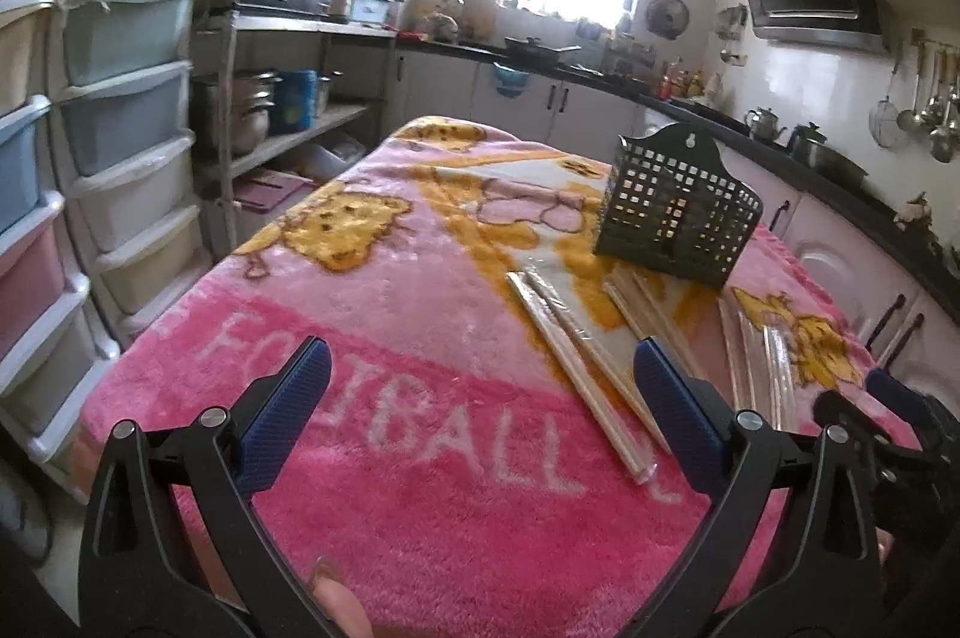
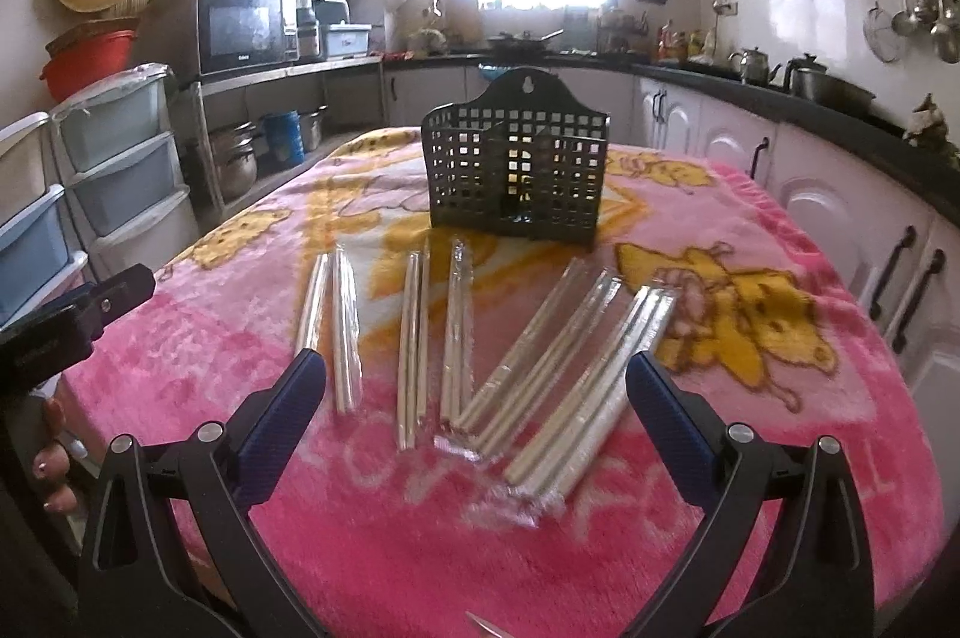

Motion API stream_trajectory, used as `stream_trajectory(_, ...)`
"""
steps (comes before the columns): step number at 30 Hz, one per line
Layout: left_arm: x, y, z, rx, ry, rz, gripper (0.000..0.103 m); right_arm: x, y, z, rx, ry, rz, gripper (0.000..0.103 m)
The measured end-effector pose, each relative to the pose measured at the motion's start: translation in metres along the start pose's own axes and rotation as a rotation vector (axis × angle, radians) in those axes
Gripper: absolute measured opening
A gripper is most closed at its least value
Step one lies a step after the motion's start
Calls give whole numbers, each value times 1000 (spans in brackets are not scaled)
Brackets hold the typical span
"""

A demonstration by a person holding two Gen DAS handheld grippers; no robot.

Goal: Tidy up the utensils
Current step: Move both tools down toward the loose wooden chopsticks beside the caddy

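Several pairs of pale chopsticks in clear plastic sleeves lie side by side on a pink blanket [image 2: 600,548]. In the right wrist view the leftmost pair [image 2: 342,320] and the rightmost pair [image 2: 600,386] frame the row. Behind them stands a black perforated utensil basket [image 2: 516,170], upright and seemingly empty. My right gripper [image 2: 477,377] hovers open just short of the row's near ends, holding nothing. My left gripper [image 1: 480,380] is open too, low over the blanket, left of a wrapped pair [image 1: 576,338], with the basket [image 1: 678,212] farther off to the right.
A stack of plastic drawers [image 1: 132,146] stands left of the table. White cabinets [image 2: 840,230] under a dark counter run along the right, with ladles [image 2: 924,2] hanging on the wall. A person's fingers [image 2: 54,470] show at the left edge.
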State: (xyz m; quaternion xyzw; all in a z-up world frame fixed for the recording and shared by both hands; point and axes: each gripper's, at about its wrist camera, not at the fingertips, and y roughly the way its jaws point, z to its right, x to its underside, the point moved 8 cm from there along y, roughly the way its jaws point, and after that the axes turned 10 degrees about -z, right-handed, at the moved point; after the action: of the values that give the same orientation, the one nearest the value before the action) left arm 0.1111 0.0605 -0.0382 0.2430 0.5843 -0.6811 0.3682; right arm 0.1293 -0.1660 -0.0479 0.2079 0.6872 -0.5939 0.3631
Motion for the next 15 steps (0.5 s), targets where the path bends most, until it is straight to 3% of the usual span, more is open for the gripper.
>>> stream_trajectory(6,-12,18,7,28,22,-58,93,-17,25,4,-25,16,-60,97)
stream_trajectory(9,-18,30,10,78,6,-96,93,-25,34,10,-30,21,-82,97)
stream_trajectory(15,-30,61,17,85,0,-169,93,-40,55,24,-35,34,-126,97)
